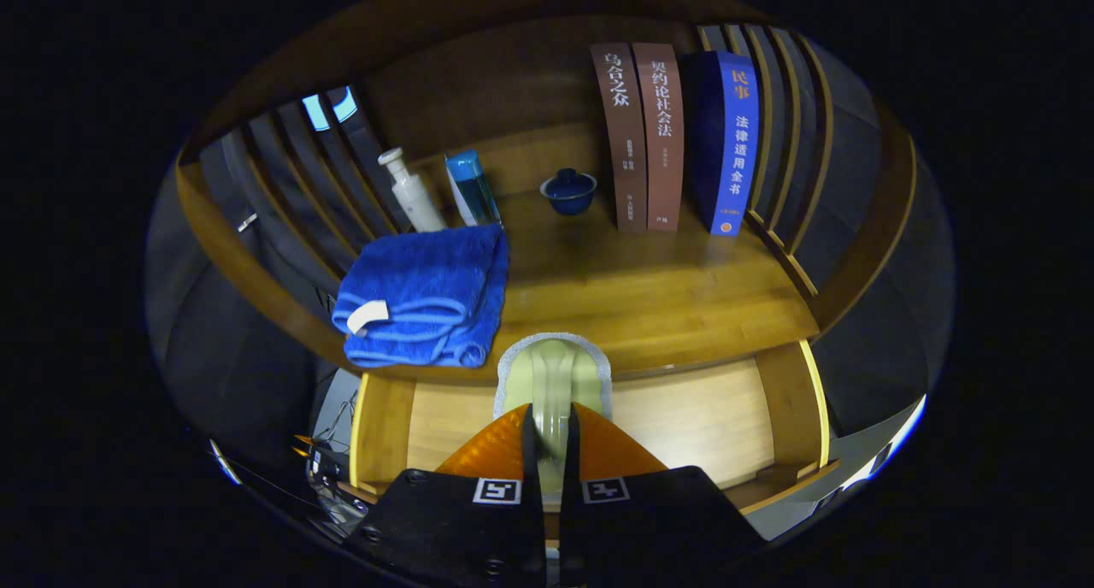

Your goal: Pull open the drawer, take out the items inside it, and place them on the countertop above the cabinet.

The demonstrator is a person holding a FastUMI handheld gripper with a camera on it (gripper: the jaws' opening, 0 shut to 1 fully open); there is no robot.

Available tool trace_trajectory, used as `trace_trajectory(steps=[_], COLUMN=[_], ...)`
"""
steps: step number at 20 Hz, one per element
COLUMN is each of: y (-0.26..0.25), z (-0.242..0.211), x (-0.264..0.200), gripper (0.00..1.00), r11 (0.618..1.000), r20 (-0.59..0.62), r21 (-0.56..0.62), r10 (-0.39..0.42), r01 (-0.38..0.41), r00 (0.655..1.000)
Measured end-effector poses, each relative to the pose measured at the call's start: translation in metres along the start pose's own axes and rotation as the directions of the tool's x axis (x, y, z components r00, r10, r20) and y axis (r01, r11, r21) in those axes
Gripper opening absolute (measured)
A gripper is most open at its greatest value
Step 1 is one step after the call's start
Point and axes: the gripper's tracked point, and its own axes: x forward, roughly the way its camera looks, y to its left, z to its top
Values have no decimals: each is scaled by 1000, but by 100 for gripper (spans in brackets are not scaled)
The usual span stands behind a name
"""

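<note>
My fingers (547, 451) are pressed together on the handle of a pale green brush (554, 379), whose grey-edged head sits just ahead of them, over the front edge of the bench (667, 306). Beneath it the drawer (701, 417) stands pulled open, its wooden floor bare as far as I can see (the fingers hide the middle of it).

The risk I see is the grip: I am pinching a narrow, curved handle, so the brush could twist or slide out and drop back into the drawer before it clears the edge. If I lower too soon, the head may catch the bench lip. Drifting left would set it on the folded blue towel (423, 293) at the front left corner.

The gripper points forward and slightly down toward the bench, roughly centred on the drawer. Books (649, 135), a small blue lidded cup (568, 191) and two bottles (444, 191) stand along the back edge, well apart.
</note>
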Motion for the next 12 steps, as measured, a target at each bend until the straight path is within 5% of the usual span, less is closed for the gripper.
trace_trajectory(steps=[12], y=[-7], z=[72], x=[106], gripper=[11], r11=[995], r20=[-110], r21=[-58], r10=[-93], r01=[87], r00=[990])
